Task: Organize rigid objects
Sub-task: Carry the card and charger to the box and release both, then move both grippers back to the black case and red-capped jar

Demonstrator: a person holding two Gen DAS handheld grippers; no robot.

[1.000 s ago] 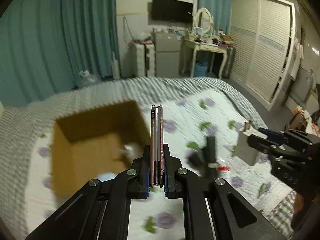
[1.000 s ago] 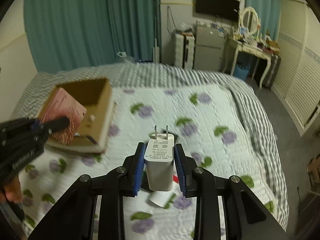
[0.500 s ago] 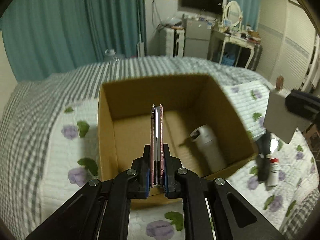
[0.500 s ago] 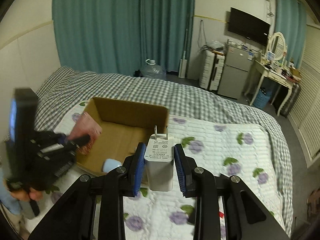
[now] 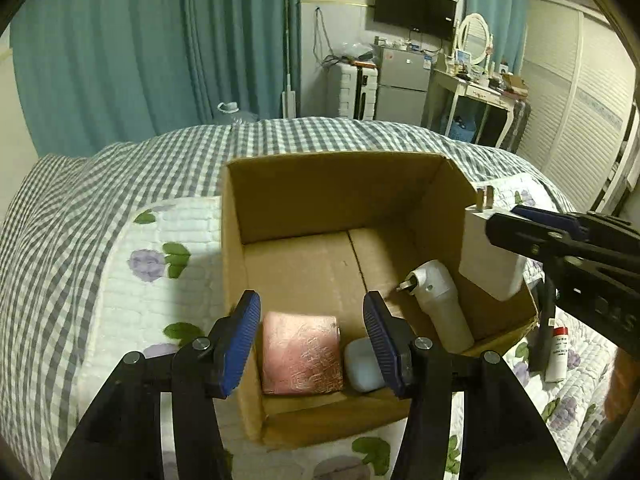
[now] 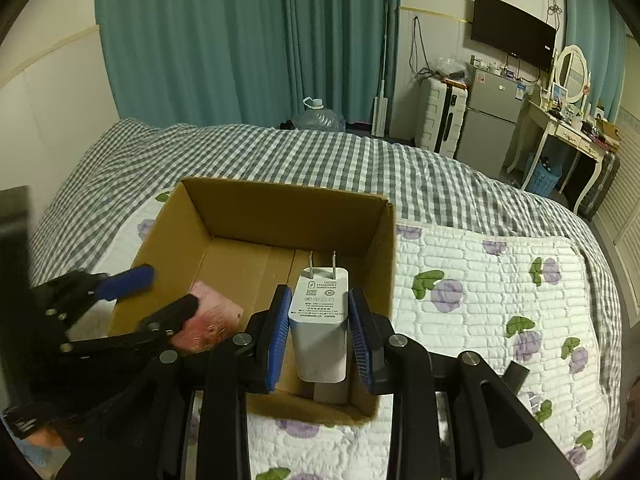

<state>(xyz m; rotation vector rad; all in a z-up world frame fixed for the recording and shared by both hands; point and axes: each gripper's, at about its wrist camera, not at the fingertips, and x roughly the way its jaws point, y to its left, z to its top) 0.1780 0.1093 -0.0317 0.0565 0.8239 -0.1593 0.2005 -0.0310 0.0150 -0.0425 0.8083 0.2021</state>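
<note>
An open cardboard box (image 5: 332,196) stands on the bed. My left gripper (image 5: 311,300) hangs over its near left corner, and its jaws are opening with nothing pressed between the pads. Below them a flat pink case (image 5: 302,354) lies on the box floor beside a small white earbud case (image 5: 362,364) and a white cylindrical device (image 5: 440,304). My right gripper (image 6: 319,300) is shut on a white charger plug (image 6: 320,320), prongs up, over the box's near right corner. In the right wrist view the left gripper (image 6: 168,290) sits above the pink case (image 6: 216,320).
The box rests on a white floral quilt (image 6: 480,280) over a grey checked blanket (image 5: 80,208). Right of the box lie a white tube with a red cap (image 5: 558,354) and a black object (image 5: 538,344). A fridge, dressing table and wardrobe stand beyond the bed.
The left gripper has opened and let go of the pink case, which now lies flat in the box. The right gripper has carried the charger leftward to over the box.
</note>
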